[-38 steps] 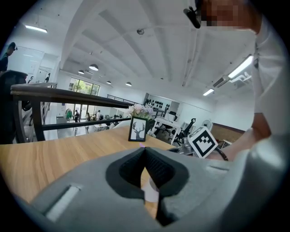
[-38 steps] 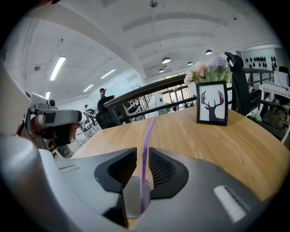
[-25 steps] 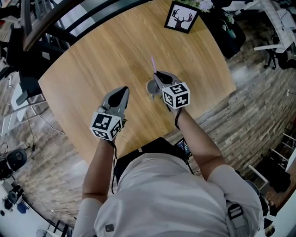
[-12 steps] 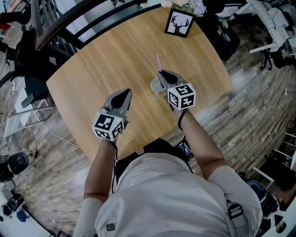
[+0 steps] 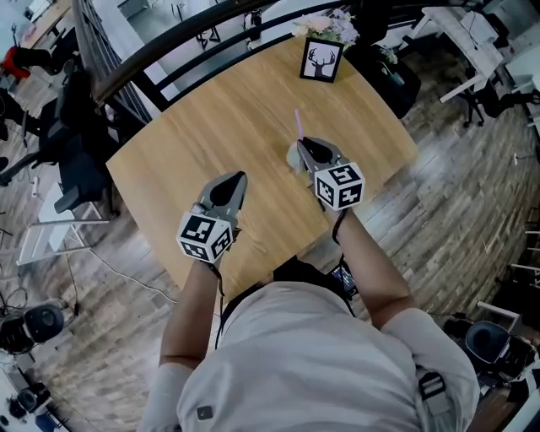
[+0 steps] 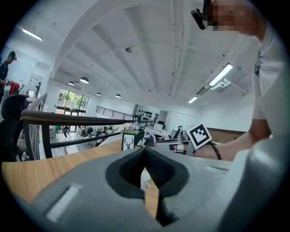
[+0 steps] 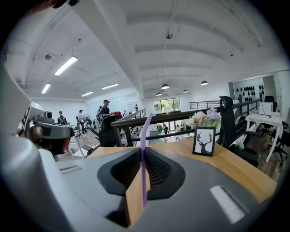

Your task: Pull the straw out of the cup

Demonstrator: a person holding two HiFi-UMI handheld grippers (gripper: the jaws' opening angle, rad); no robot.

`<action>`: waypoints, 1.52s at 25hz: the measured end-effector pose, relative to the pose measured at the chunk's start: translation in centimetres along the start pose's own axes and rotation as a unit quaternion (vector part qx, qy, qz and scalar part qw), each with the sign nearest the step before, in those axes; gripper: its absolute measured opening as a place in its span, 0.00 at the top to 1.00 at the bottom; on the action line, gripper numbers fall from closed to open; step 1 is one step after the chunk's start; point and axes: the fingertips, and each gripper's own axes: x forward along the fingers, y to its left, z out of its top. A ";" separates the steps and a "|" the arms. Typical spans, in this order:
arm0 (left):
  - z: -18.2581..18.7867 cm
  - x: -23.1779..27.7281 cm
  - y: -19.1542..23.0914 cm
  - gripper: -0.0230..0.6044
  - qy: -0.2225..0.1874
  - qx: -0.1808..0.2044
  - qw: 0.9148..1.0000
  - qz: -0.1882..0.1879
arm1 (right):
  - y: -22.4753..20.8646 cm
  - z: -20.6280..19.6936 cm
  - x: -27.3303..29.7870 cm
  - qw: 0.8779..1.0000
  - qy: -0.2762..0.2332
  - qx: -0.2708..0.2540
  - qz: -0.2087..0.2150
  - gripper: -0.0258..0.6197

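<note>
A grey cup (image 5: 292,157) stands on the round wooden table (image 5: 211,110), partly hidden by my right gripper (image 5: 305,143). A thin purple straw (image 5: 298,123) rises past that gripper's tips. In the right gripper view the straw (image 7: 144,149) runs upright between the jaws of the right gripper (image 7: 142,153), which is shut on it; the cup is hidden there. My left gripper (image 5: 240,178) hovers over the table to the left of the cup. In its own view the left gripper (image 6: 145,152) is shut with nothing between its jaws.
A framed deer picture (image 5: 321,60) and a bunch of flowers (image 5: 326,25) stand at the table's far edge. A dark railing (image 5: 169,46) runs behind the table. Office chairs (image 5: 72,152) and desks stand on the floor around it.
The head view has shifted, so the table sits further right and looks smaller. Both grippers keep about the same places relative to the cup, and the right one stays shut on the straw.
</note>
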 end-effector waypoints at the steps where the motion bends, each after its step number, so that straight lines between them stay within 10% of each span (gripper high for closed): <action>1: 0.2 -1.0 -0.2 0.96 -0.004 0.001 1.000 -0.003 | 0.9 0.2 -0.7 1.000 -0.004 -0.002 -0.003 0.89; 20: 1.0 -17.9 -3.2 0.96 -0.033 0.033 0.997 -0.059 | 19.3 -0.7 -12.5 0.997 -0.059 -0.001 -0.042 0.89; 38: 1.4 -19.1 -16.8 0.96 -0.044 0.065 0.993 -0.090 | 21.1 -1.9 -28.4 0.994 -0.102 -0.004 -0.032 0.89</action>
